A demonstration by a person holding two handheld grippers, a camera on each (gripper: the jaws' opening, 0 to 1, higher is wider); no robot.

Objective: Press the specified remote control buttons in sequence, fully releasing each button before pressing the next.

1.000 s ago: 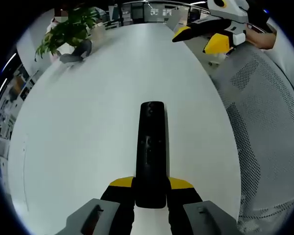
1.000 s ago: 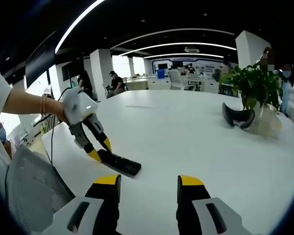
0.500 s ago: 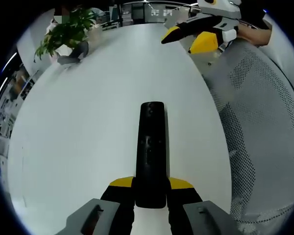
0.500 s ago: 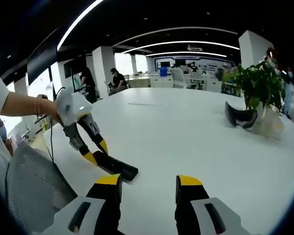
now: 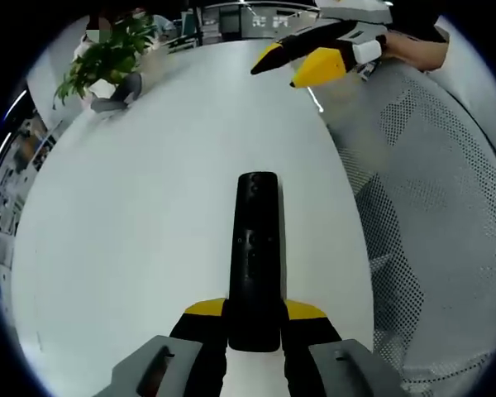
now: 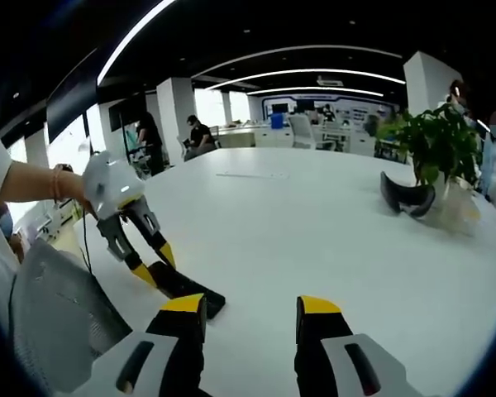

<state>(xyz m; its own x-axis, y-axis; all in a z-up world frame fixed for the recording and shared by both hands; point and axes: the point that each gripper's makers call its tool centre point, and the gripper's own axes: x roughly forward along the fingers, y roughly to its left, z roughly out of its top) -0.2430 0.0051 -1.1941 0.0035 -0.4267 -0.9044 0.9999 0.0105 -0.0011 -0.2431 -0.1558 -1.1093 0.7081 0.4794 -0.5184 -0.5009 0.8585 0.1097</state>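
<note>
In the left gripper view, the left gripper (image 5: pixel 255 324) keeps its yellow-tipped fingers (image 5: pixel 200 309) pinched on the near end of the black remote control (image 5: pixel 257 248), which points out over the white table (image 5: pixel 132 207) near its edge. The right gripper (image 5: pixel 302 59) has come further in from the table's far edge than a second ago. In the right gripper view its fingers (image 6: pixel 182 304) stay spread, holding nothing.

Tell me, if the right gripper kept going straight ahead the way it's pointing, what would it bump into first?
Probably nothing soon. The right gripper has open fingers pointing across bare white table. The remote sits off to its left and the plant far to the right, though depth is hard to judge.
</note>
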